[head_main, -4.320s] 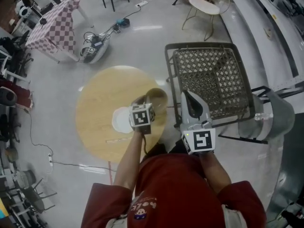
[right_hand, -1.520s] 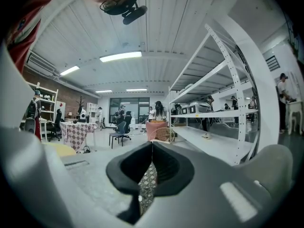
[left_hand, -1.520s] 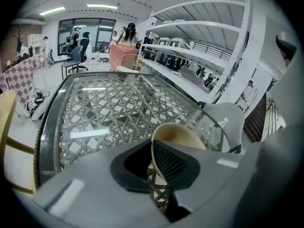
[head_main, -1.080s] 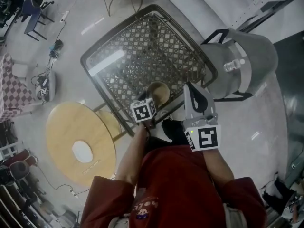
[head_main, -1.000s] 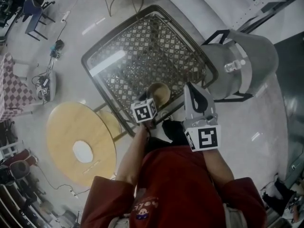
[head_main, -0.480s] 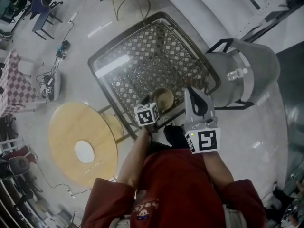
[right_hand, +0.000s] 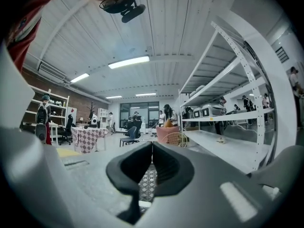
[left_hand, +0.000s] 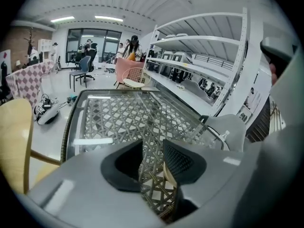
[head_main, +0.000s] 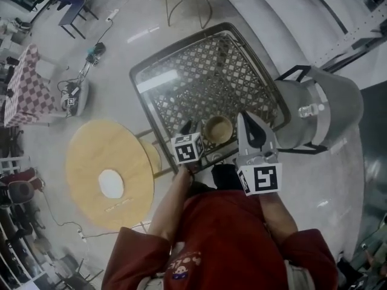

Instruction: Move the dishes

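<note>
**Entry 1. Wooden bowl (head_main: pixel 219 130).** Stood upright on the glass-topped lattice counter (head_main: pixel 181 65), near the edge closest to the person and between the two grippers. It looked empty in the head view.

**Entry 2. Left gripper (left_hand: pixel 152 146).** Its jaws had just been opening and stood apart, so the gripper was released. The bowl's pale rim showed low in the gap, close to the right-hand jaw, but neither jaw pressed on it. In the head view the gripper was just beside the bowl.

**Entry 3. Right gripper (right_hand: pixel 151 148).** Clenched, with the jaws together and nothing between them. It was held on the bowl's other side and pointed out across the room, not down at the counter.

**Entry 4. White plate (head_main: pixel 111 183).** Lay flat on the round wooden counter (head_main: pixel 91 150), well apart from the bowl, with neither gripper near it.

**Status (judged).** The bowl's move appeared finished, since it was set down and let go. If the plate counts among the dishes, it was still to be fetched. That would call for a turn back to the round counter and a grip on the plate's thin rim.
</note>
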`<state>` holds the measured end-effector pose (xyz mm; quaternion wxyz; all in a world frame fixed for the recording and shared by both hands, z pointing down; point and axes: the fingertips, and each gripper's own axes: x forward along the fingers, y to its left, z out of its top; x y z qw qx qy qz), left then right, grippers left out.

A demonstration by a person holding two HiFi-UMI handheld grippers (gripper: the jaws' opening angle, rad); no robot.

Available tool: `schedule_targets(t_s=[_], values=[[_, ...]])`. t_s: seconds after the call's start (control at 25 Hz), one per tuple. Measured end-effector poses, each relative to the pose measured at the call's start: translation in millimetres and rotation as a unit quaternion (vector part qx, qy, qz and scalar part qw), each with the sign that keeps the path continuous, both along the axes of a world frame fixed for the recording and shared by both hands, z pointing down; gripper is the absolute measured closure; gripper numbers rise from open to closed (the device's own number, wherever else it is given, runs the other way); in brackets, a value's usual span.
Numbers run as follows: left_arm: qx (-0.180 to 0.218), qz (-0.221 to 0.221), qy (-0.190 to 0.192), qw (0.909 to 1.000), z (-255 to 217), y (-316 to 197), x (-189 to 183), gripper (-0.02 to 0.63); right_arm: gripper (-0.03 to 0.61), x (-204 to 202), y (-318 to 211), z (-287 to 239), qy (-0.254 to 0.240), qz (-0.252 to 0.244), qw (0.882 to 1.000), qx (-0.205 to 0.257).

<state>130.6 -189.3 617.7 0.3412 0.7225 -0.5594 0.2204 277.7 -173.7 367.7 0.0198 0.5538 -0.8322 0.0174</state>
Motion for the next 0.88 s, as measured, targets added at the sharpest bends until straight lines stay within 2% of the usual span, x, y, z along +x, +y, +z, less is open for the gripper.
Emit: schedule_targets(t_s=[0.2,0.44,0.68,0.88], values=[[0.028,-0.029,0.009,0.9991,-25,1,-23,0.469,0.575,-26,-1,-8,-0.003,-0.03,1.0,0.004],[0.081,-0.06,0.009,0.9949,-73,2,-49,0.469,0.575,-59,-3,-25,0.004,-0.073,0.997,0.015],[0.118,-0.101,0.013,0.9877,-109,14,-95,0.469,0.575,-104,0,-34,-0.002,-0.113,0.993,0.021],[0.154,-0.144,0.008,0.9775,-143,31,-137,0.469,0.575,-143,7,-40,-0.005,-0.152,0.988,0.024]])
